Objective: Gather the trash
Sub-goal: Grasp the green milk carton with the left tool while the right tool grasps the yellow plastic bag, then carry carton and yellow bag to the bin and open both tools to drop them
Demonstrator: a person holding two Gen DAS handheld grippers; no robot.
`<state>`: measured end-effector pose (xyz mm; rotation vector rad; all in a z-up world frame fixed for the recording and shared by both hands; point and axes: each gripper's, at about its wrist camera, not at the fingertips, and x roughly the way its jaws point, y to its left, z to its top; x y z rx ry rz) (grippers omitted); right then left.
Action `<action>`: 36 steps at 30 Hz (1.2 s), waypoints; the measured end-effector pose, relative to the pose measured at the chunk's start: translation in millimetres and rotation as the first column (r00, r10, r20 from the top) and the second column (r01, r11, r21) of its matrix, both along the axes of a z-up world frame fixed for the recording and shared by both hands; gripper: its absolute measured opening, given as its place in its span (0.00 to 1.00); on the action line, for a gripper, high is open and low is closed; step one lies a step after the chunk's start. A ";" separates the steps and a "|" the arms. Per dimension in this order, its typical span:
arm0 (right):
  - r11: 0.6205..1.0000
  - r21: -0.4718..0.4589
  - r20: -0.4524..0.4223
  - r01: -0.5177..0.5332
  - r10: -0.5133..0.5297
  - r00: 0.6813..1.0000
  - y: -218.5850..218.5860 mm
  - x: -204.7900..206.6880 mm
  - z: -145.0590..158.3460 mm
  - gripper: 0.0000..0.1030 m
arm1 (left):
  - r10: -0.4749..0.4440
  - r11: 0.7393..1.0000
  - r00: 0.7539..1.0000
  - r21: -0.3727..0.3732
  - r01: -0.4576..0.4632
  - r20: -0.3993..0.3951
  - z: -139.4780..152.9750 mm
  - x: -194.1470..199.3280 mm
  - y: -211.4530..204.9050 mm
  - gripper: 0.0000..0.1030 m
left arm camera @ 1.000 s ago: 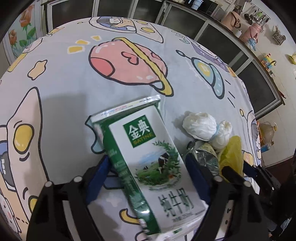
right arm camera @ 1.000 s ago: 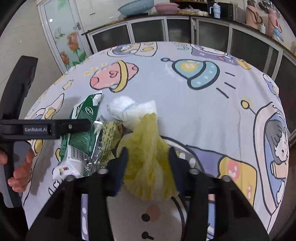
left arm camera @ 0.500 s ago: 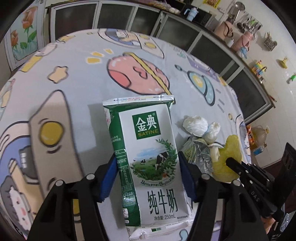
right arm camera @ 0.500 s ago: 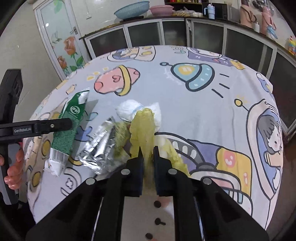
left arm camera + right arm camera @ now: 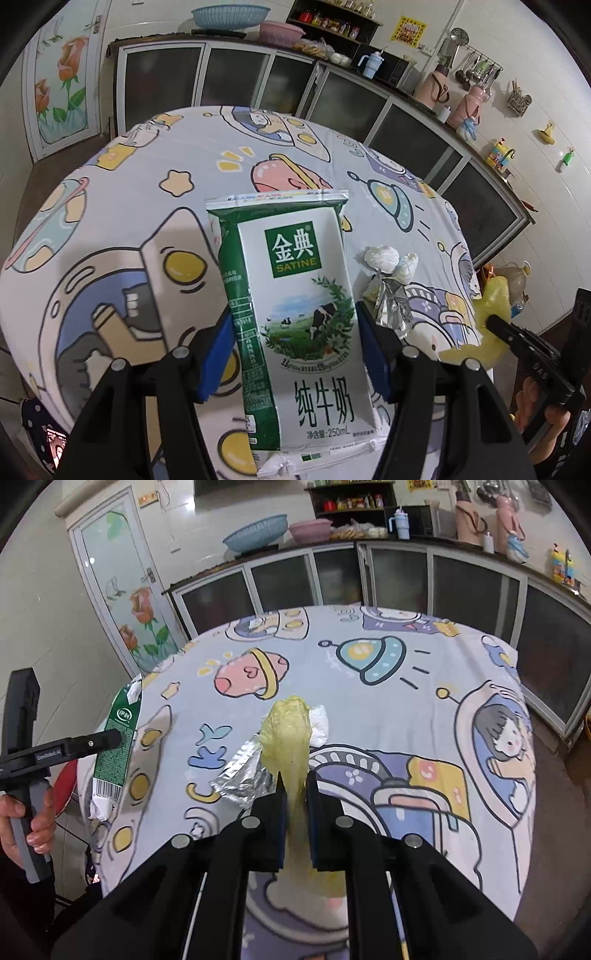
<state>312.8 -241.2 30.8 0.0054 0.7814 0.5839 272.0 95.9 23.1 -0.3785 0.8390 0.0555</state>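
Left gripper (image 5: pixel 295 347) clamped on green-and-white milk carton (image 5: pixel 295 306); right gripper (image 5: pixel 295 805) pinched tight on yellow plastic bag (image 5: pixel 286 731), above cartoon-print worktop (image 5: pixel 406 709).

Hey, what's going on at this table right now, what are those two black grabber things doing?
A person is clearing trash off a round table covered with a cartoon-print cloth, one tool in each hand. The left tool grips a green-and-white milk carton, lifted clear of the cloth. The right tool is shut on a crumpled yellow plastic bag. A crinkled silver foil wrapper and wadded white tissue lie on the cloth, not picked up.
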 end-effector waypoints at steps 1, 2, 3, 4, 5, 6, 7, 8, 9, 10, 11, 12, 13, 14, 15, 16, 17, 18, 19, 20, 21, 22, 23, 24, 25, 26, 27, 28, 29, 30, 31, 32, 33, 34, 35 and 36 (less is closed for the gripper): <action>1.000 0.005 0.006 0.004 -0.004 1.000 -2.8 -5.7 3.0 0.10 | 0.000 1.000 1.000 0.003 0.000 0.010 3.5 -6.7 0.8 0.58; 1.000 0.009 0.011 0.005 -0.005 1.000 -5.3 -10.9 6.1 0.10 | 0.000 1.000 1.000 0.006 0.000 0.016 5.6 -10.6 0.4 0.58; 1.000 0.013 0.022 0.010 -0.010 1.000 -8.9 -19.0 10.7 0.10 | 0.000 1.000 1.000 0.011 0.000 0.023 8.0 -15.7 0.2 0.58; 1.000 0.015 0.029 0.014 -0.014 0.999 -11.7 -25.1 13.2 0.10 | 0.002 1.000 0.999 0.020 -0.002 0.033 10.8 -22.3 -0.8 0.58; 1.000 0.019 0.037 0.014 -0.015 0.999 -14.8 -33.3 17.0 0.10 | 0.000 1.000 0.999 0.028 -0.001 0.041 13.6 -27.6 -1.8 0.58; 1.000 0.022 0.042 0.014 -0.015 0.999 -16.4 -38.3 19.1 0.10 | -0.001 0.999 0.999 0.033 -0.001 0.048 15.7 -31.6 -2.7 0.58; 0.999 0.029 0.052 0.016 -0.017 0.998 -20.2 -47.8 22.6 0.10 | -0.005 0.999 0.998 0.045 0.002 0.058 18.6 -37.3 -5.7 0.58; 0.999 0.033 0.055 0.015 -0.016 0.998 -21.9 -53.3 24.4 0.10 | -0.010 0.998 0.998 0.055 0.006 0.066 20.7 -41.6 -9.1 0.58; 0.999 0.038 0.059 0.013 -0.015 0.998 -24.6 -59.1 25.7 0.10 | -0.019 0.998 0.997 0.067 0.014 0.077 23.7 -47.3 -13.4 0.58; 0.999 0.042 0.068 0.018 -0.021 0.997 -27.6 -67.2 27.2 0.10 | -0.026 0.997 0.996 0.074 0.020 0.083 24.9 -50.2 -18.0 0.58; 0.999 0.044 0.070 0.019 -0.023 0.997 -30.0 -73.0 27.8 0.10 | -0.036 0.997 0.996 0.077 0.029 0.088 26.4 -53.1 -20.9 0.58; 0.999 0.049 0.071 0.022 -0.025 0.997 -33.6 -81.3 28.1 0.10 | -0.043 0.996 0.995 0.081 0.036 0.091 27.7 -55.9 -24.3 0.58; 0.998 0.051 0.072 0.025 -0.028 0.997 -36.0 -86.0 27.7 0.10 | -0.056 0.995 0.994 0.085 0.048 0.098 29.8 -59.9 -29.7 0.58; 0.998 0.052 0.073 0.030 -0.033 0.997 -39.1 -92.1 27.1 0.10 | -0.066 0.994 0.993 0.088 0.057 0.102 31.2 -63.6 -34.1 0.58; 0.998 0.055 0.071 0.035 -0.039 0.997 -42.9 -98.9 25.9 0.10 | -0.082 0.993 0.991 0.094 0.072 0.108 33.1 -67.3 -40.1 0.58; 0.998 0.058 0.070 0.040 -0.044 0.997 -46.0 -103.4 25.1 0.10 | -0.093 0.992 0.989 0.101 0.082 0.112 33.9 -69.6 -45.9 0.58; 0.997 0.063 0.068 0.047 -0.051 0.996 -49.7 -109.4 23.9 0.10 | -0.101 0.990 0.988 0.106 0.089 0.114 34.5 -71.1 -50.0 0.58; 0.996 0.069 0.063 0.051 -0.056 0.996 -54.2 -114.2 22.6 0.10 | -0.112 0.989 0.987 0.112 0.099 0.117 34.9 -73.4 -55.3 0.58; 0.995 0.077 0.059 0.060 -0.065 0.996 -59.5 -119.7 21.2 0.10 | -0.128 0.987 0.985 0.117 0.114 0.119 35.4 -76.2 -61.8 0.58; 0.995 0.079 0.060 0.067 -0.072 0.996 -63.4 -124.9 20.4 0.10 | -0.137 0.985 0.983 0.119 0.123 0.120 35.5 -77.4 -66.3 0.58; 0.994 0.081 0.060 0.076 -0.081 0.995 -69.2 -132.3 19.3 0.10 | -0.151 0.983 0.981 0.121 0.136 0.121 35.4 -79.9 -72.8 0.58; 0.993 0.085 0.061 0.084 -0.089 0.994 -73.7 -137.2 18.3 0.10 | -0.159 0.982 0.980 0.121 0.145 0.122 35.1 -81.7 -77.5 0.58; 0.992 0.089 0.060 0.093 -0.098 0.993 -78.3 -142.6 17.5 0.10 | -0.170 0.980 0.978 0.122 0.155 0.124 35.1 -83.6 -82.9 0.58; 0.991 0.093 0.058 0.097 -0.103 0.993 -82.7 -148.0 16.7 0.10 | -0.178 0.979 0.976 0.125 0.163 0.125 34.9 -86.0 -88.8 0.58; 0.989 0.096 0.059 0.110 -0.116 0.991 -89.3 -155.3 16.1 0.10 | -0.193 0.976 0.973 0.131 0.176 0.126 34.4 -87.8 -96.5 0.58; 0.988 0.096 0.061 0.117 -0.123 0.990 -93.4 -159.8 15.8 0.10 | -0.206 0.973 0.970 0.135 0.189 0.127 34.2 -89.6 -103.1 0.58; 0.987 0.098 0.064 0.125 -0.131 0.989 -97.7 -165.4 15.8 0.10 | -0.217 0.970 0.968 0.137 0.200 0.127 33.5 -91.6 -108.6 0.58; 0.986 0.100 0.067 0.135 -0.142 0.988 -103.8 -171.4 15.8 0.10 | -0.237 0.965 0.963 0.141 0.219 0.127 33.2 -93.8 -118.0 0.58; 0.985 0.101 0.070 0.143 -0.151 0.986 -109.0 -176.0 15.7 0.10 | -0.249 0.962 0.960 0.144 0.230 0.127 32.7 -94.8 -122.1 0.58; 0.982 0.102 0.073 0.157 -0.165 0.984 -115.8 -182.3 15.8 0.10 | -0.268 0.957 0.955 0.150 0.249 0.127 32.6 -96.8 -131.4 0.58; 0.980 0.104 0.074 0.168 -0.176 0.982 -121.7 -187.3 15.8 0.10 | -0.278 0.954 0.952 0.152 0.258 0.127 32.6 -98.2 -136.9 0.58; 0.978 0.106 0.077 0.178 -0.186 0.979 -126.1 -190.2 15.5 0.10 | -0.292 0.950 0.948 0.155 0.272 0.127 32.7 -99.6 -143.2 0.58; 0.975 0.110 0.080 0.191 -0.200 0.977 -131.9 -194.9 15.9 0.10 | -0.309 0.945 0.942 0.155 0.289 0.129 33.2 -101.6 -151.6 0.58; 0.973 0.112 0.080 0.201 -0.211 0.974 -138.5 -200.0 16.3 0.10 | -0.320 0.941 0.939 0.157 0.299 0.131 33.9 -103.5 -158.8 0.58; 0.970 0.111 0.083 0.217 -0.226 0.970 -145.2 -205.4 16.7 0.10 | -0.331 0.937 0.934 0.160 0.309 0.132 34.8 -104.0 -164.9 0.58; 0.967 0.111 0.086 0.228 -0.238 0.968 -149.5 -207.1 16.8 0.10 | -0.342 0.933 0.930 0.164 0.319 0.135 35.5 -105.7 -170.7 0.58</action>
